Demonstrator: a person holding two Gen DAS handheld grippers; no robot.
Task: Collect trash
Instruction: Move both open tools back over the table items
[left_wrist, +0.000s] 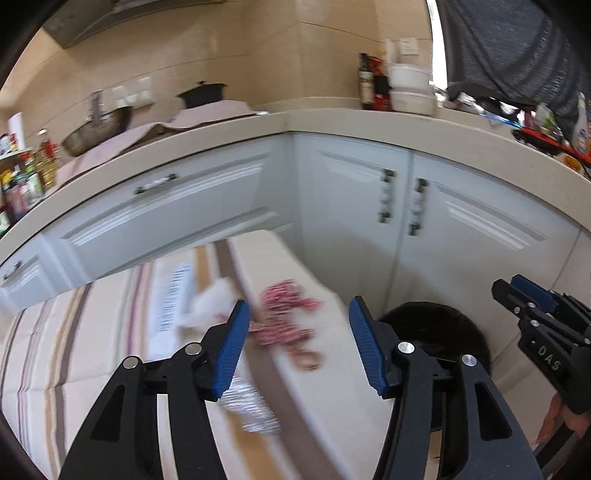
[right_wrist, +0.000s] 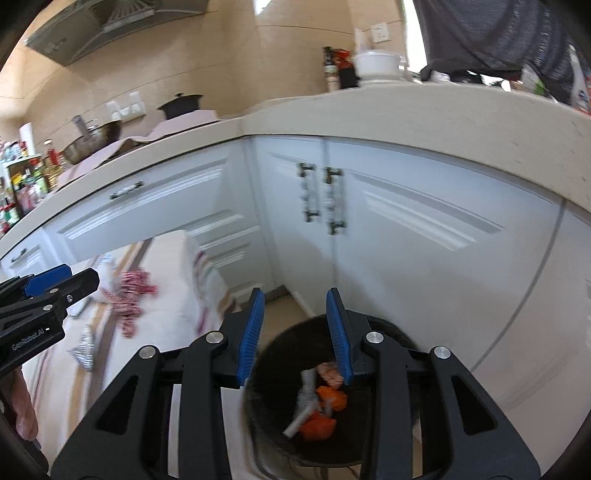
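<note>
A black trash bin (right_wrist: 275, 347) stands on the floor beside a cloth-covered table (right_wrist: 166, 321). Inside it lie orange wrappers (right_wrist: 325, 410) and a white scrap (right_wrist: 306, 395). My right gripper (right_wrist: 295, 332) hangs over the bin, open, with nothing between its blue pads. On the table lie a red-and-white wrapper (left_wrist: 284, 317), a crumpled white paper (left_wrist: 210, 306), a silver foil piece (left_wrist: 251, 406) and a barcode slip (left_wrist: 173, 295). My left gripper (left_wrist: 299, 343) is open and empty above the table's edge, with the red-and-white wrapper just beyond it. The bin (left_wrist: 436, 325) shows to its right.
White cabinet doors (left_wrist: 354, 206) with metal handles form a corner behind the table and bin. The beige counter (left_wrist: 332, 122) above carries a dark pot (left_wrist: 203, 94), a wok, bottles and white bowls (left_wrist: 410, 88). A person's grey garment (left_wrist: 517, 48) is at the upper right.
</note>
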